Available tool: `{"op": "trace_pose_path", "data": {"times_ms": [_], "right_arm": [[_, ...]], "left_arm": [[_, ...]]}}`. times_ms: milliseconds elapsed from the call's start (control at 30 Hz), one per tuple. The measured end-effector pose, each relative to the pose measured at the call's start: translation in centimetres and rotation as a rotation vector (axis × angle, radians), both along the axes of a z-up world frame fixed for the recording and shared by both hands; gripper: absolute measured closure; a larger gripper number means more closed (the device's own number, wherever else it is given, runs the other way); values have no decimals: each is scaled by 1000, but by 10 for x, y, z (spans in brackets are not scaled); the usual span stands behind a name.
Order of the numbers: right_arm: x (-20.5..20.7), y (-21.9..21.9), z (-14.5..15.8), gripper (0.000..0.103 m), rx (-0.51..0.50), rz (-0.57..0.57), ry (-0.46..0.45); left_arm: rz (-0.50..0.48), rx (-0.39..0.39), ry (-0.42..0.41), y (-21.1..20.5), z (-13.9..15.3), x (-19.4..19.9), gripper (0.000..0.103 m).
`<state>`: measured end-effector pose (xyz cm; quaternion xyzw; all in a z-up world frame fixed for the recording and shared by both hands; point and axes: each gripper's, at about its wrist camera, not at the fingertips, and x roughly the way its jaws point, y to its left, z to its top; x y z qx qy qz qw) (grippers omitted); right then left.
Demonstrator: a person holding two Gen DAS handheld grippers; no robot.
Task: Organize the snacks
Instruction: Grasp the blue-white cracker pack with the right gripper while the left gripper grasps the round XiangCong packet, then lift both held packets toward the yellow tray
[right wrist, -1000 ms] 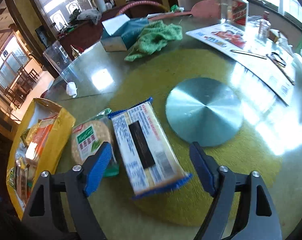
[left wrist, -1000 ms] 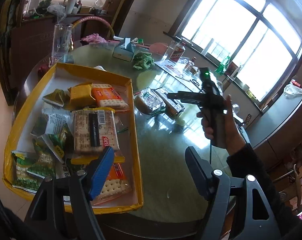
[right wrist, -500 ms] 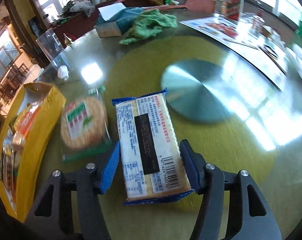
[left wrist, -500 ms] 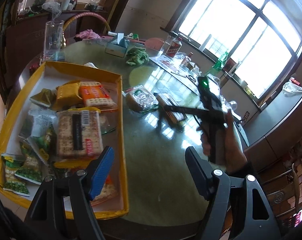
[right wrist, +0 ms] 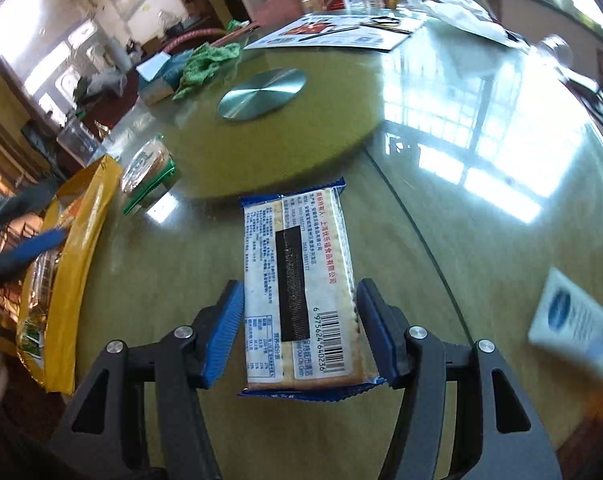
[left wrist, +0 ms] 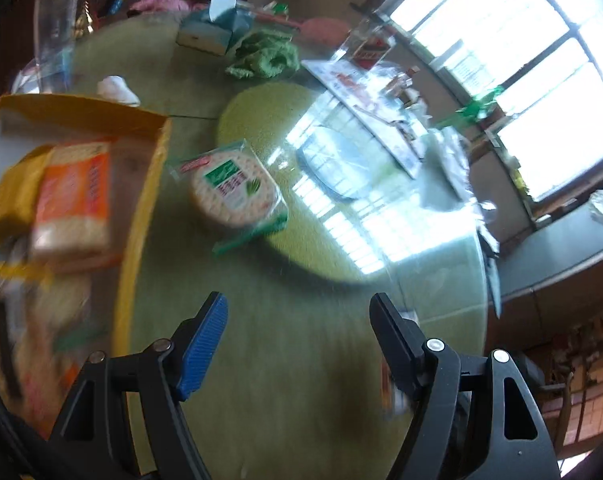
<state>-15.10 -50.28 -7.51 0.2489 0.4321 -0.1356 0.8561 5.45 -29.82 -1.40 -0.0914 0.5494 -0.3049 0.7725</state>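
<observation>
Snacks, left wrist view: the yellow tray (left wrist: 141,216) sits at the left of the glass table (left wrist: 285,360) and holds several packets, among them an orange cracker packet (left wrist: 75,204); the rest are blurred. A round cracker packet (left wrist: 233,192) with a green-edged wrapper lies on the table just beside the tray's right wall, partly on the green mat (left wrist: 269,120). The left gripper (left wrist: 297,336) hangs over bare glass, jaws spread wide, nothing between them. A tissue box (left wrist: 209,30) and a green cloth (left wrist: 265,54) lie at the far side.

Right wrist view: the right gripper (right wrist: 299,328) has a blue-edged cracker packet (right wrist: 301,292) between its blue pads, label and barcode up, long axis pointing away from the camera. The jaws closed onto it within the last second and now press both long sides. The round cracker packet (right wrist: 147,168) lies further off to the left, next to the yellow tray (right wrist: 77,240). A metal disc (right wrist: 261,94) rests on the green mat (right wrist: 341,120). A white packet (right wrist: 573,320) lies at the right, blurred.
</observation>
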Motion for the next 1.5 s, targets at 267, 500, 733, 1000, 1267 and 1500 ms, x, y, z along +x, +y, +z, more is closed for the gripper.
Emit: {"op": "trace_pose_path", "data": {"times_ms": [267, 500, 733, 1000, 1267, 1500], "right_arm": [[-6, 5, -2, 36, -1, 8, -45], [-15, 6, -3, 35, 12, 15, -77], [-16, 10, -3, 35, -10, 6, -65], [-15, 16, -2, 35, -49, 4, -50], [-32, 23, -4, 35, -132, 61, -15], [-65, 34, -4, 34, -127, 93, -3]], "left_arm": [[228, 141, 38, -33, -21, 63, 30], [266, 321, -1, -53, -29, 81, 25], [226, 529, -91, -68, -47, 85, 20], [43, 529, -202, -71, -47, 43, 27], [-490, 473, -309, -52, -45, -96, 27], [-555, 403, -316, 2, -43, -155, 25]]}}
